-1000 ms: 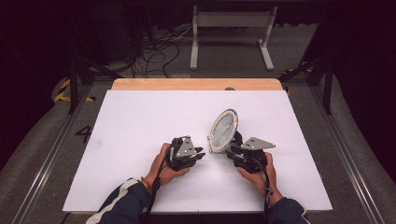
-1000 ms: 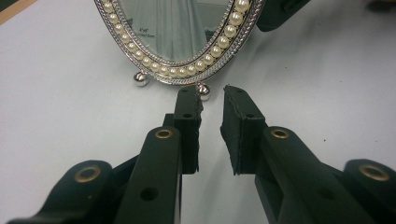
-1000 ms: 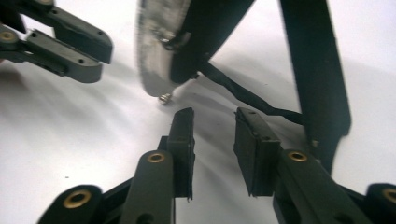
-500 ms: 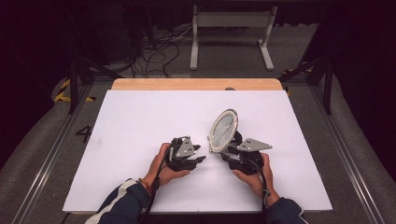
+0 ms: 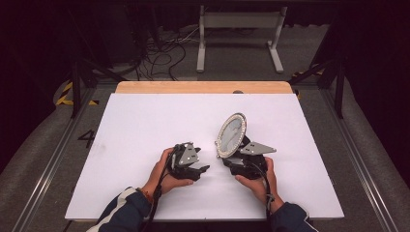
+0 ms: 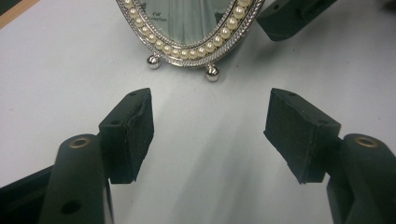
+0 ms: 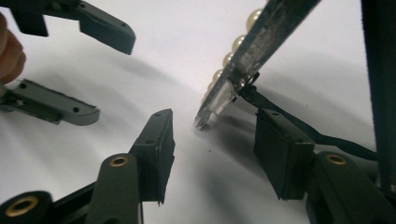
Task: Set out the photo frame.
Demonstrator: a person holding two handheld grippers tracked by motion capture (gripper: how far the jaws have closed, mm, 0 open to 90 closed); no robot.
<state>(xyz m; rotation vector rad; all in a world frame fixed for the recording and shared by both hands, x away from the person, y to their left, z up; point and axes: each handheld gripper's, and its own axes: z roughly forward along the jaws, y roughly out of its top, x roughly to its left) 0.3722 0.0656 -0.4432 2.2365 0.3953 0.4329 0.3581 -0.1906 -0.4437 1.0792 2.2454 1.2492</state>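
Observation:
An oval silver picture frame trimmed with pearls stands tilted on the white table, resting on two small ball feet. My left gripper sits on the table to the frame's left, open, with its jaws aimed at the frame and nothing between them. My right gripper is at the frame's lower right, also open. The frame's lower edge stands just beyond its fingertips, apart from both pads. A black strap runs from the frame's back to its dark prop.
The wooden back edge of the table lies far from the hands. Beyond it stand a white metal frame and loose cables on the floor. My left gripper's jaws show across from the right gripper.
My right gripper has slid a little to the left and toward the person, closer under the frame. The frame and the left gripper have stayed put.

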